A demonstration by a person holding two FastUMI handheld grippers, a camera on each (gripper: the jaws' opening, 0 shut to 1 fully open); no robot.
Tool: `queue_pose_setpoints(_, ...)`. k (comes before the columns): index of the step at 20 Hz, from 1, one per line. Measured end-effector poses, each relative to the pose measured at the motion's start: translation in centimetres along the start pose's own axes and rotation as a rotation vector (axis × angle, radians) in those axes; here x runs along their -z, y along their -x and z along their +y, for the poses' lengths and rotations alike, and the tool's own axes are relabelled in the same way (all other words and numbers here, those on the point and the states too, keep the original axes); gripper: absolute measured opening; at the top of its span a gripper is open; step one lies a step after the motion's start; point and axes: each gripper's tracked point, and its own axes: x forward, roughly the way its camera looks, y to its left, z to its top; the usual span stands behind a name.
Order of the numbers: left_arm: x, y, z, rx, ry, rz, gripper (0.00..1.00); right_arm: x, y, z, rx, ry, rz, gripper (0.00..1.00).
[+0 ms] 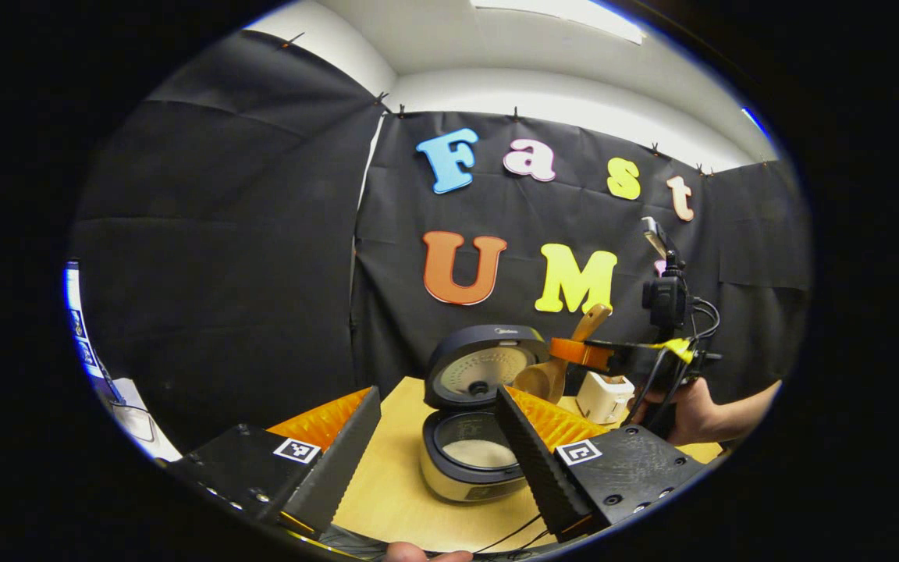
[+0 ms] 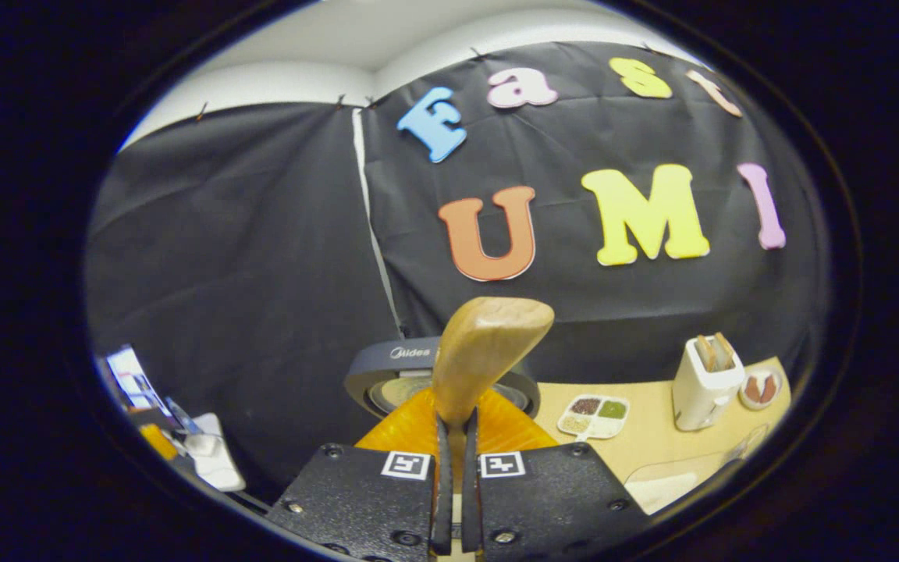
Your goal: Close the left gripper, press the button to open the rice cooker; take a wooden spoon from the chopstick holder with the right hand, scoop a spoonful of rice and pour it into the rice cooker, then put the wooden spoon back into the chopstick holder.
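Note:
The rice cooker (image 1: 465,472) stands on the wooden table with its lid (image 1: 485,363) raised and white rice (image 1: 479,451) in the pot. My left gripper (image 1: 438,398) is open, its fingers spread either side of the cooker and holding nothing. My right gripper (image 1: 582,353) is shut on the handle of the wooden spoon (image 1: 547,378), whose bowl hangs tilted by the lid's right edge, above the pot's rim. In the right gripper view the spoon handle (image 2: 488,351) rises from my shut right gripper (image 2: 457,425), with the cooker lid (image 2: 399,363) behind it. The white chopstick holder (image 2: 703,382) stands at the right.
A sectioned plate of grains (image 2: 594,415) and a small bowl (image 2: 760,388) sit on the table (image 2: 652,441) near the holder (image 1: 604,396). A clear container (image 2: 684,480) lies near the front right. A hand (image 1: 691,414) holds the right gripper. Cables trail by the table's front edge (image 1: 512,538).

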Motion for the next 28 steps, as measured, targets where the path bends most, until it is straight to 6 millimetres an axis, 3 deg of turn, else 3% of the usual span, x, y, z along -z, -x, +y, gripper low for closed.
queue_pose_setpoints(3,-0.3,-0.8,-2.8,0.036,-0.002,-0.004,0.94,-1.8,3.8,-2.9,-0.013,-0.209,0.013,0.10)
queue_pose_setpoints(6,-0.7,-1.7,-5.8,0.070,0.015,-0.008,0.94,-2.7,7.2,-7.3,0.005,-0.395,0.021,0.10)
queue_pose_setpoints(11,-0.7,-4.0,-9.9,0.111,0.024,-0.010,0.95,-2.9,12.4,-16.9,0.123,-0.552,-0.012,0.10)
queue_pose_setpoints(17,-0.7,-6.5,-14.3,0.123,0.020,-0.007,0.95,-3.0,17.6,-29.6,0.315,-0.583,-0.073,0.10)
queue_pose_setpoints(19,-0.4,-7.1,-15.3,0.115,0.004,-0.001,0.95,-1.9,19.2,-34.3,0.389,-0.556,-0.062,0.05)
queue_pose_setpoints(20,-0.3,-7.4,-15.8,0.112,-0.004,0.003,0.94,-1.3,19.6,-36.6,0.427,-0.541,-0.055,0.10)
queue_pose_setpoints(22,-0.4,-7.8,-16.7,0.099,-0.014,0.009,0.95,0.1,20.5,-40.7,0.491,-0.511,-0.036,0.10)
queue_pose_setpoints(25,-0.4,-8.4,-17.8,0.077,-0.021,0.021,0.95,2.9,20.2,-45.5,0.559,-0.466,-0.001,0.10)
queue_pose_setpoints(28,0.3,-8.3,-18.7,0.048,-0.026,0.055,0.95,6.0,19.2,-48.9,0.594,-0.422,0.032,0.10)
